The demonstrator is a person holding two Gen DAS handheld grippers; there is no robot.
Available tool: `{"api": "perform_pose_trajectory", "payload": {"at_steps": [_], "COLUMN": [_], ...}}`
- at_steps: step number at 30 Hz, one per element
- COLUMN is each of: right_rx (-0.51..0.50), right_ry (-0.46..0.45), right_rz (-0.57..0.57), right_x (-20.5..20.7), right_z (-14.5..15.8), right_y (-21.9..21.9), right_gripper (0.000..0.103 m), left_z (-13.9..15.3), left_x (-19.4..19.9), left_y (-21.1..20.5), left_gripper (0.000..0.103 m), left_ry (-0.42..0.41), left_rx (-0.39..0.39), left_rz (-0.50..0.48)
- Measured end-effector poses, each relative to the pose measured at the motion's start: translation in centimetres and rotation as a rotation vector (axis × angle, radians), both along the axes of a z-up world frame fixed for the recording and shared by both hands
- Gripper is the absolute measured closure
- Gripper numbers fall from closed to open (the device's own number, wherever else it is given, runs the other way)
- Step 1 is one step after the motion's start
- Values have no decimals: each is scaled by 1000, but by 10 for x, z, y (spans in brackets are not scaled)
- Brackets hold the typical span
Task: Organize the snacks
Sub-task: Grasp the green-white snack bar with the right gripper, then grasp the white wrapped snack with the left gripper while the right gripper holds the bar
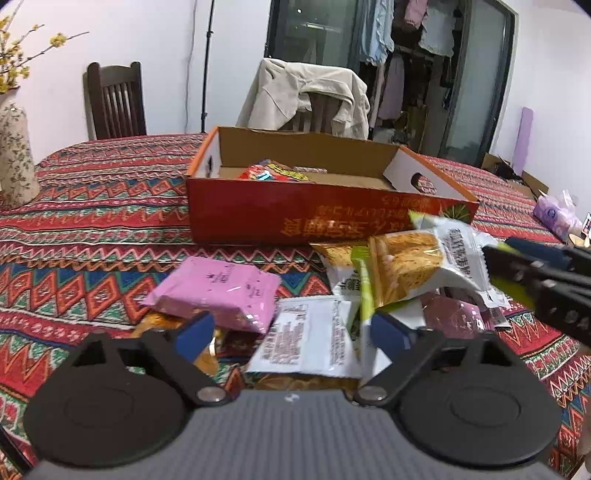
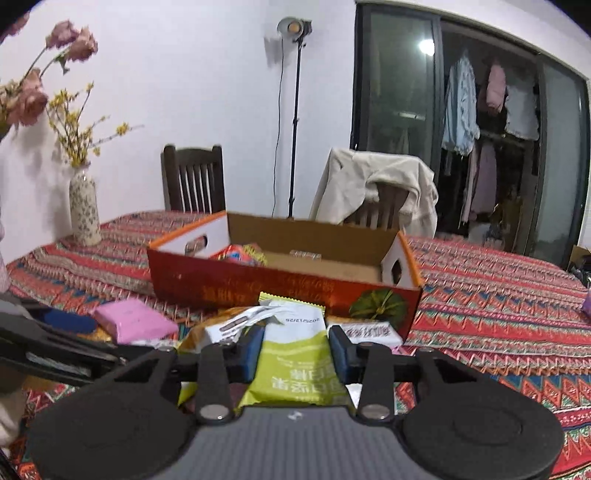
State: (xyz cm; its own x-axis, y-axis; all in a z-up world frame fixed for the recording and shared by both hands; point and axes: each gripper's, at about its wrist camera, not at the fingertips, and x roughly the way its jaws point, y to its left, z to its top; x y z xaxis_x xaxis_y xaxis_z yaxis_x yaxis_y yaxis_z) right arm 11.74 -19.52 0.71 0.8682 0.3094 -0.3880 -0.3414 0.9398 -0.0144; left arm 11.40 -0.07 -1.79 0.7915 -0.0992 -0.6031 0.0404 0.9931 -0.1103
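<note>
Right gripper [image 2: 295, 350] clamps a green packet [image 2: 295, 363] — near the box [image 2: 280, 288]. Left gripper [image 1: 291, 332] gapes over the snack pile, holding nothing.

A lived-in home, dining room by the look of it. At centre, a table under a red zigzag-patterned tablecloth [image 2: 498, 314]. Behind the table, two dark wooden chairs [image 2: 194, 179], one draped with a cream jacket [image 2: 373, 184]. On the table's left end, a floral vase [image 2: 84, 212] of yellow blossom sprigs and pink roses. Beyond the table to the right, sliding glass doors [image 2: 399, 122] fronting a rail of hanging clothes [image 2: 491, 107]. Against the white wall behind the table, a light on a tall stand [image 2: 294, 27]. On the table, an open cardboard box [image 2: 280, 284] with snack packets [image 1: 221, 291] in front.
</note>
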Motion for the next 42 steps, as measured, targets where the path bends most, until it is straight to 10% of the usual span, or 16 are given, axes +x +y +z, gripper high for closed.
{"api": "perform_pose_trajectory", "payload": {"at_steps": [9, 23, 38, 42], "right_rx": [29, 48, 52, 51], "right_ry": [-16, -17, -26, -36], "right_rz": [-12, -13, -11, -11], "right_x": [-6, -12, -13, -11], "right_z": [1, -2, 0, 5], "right_y": [-14, -22, -22, -22], "right_gripper": [65, 65, 65, 65], "left_z": [1, -12, 7, 25], "left_x": [12, 21, -8, -19], "left_y": [-3, -2, 1, -2], "left_gripper": [40, 45, 57, 86], "left_ry": [6, 73, -30, -89], "left_rx": [-50, -23, -19, -10], "left_rz": [-26, -15, 20, 2]}}
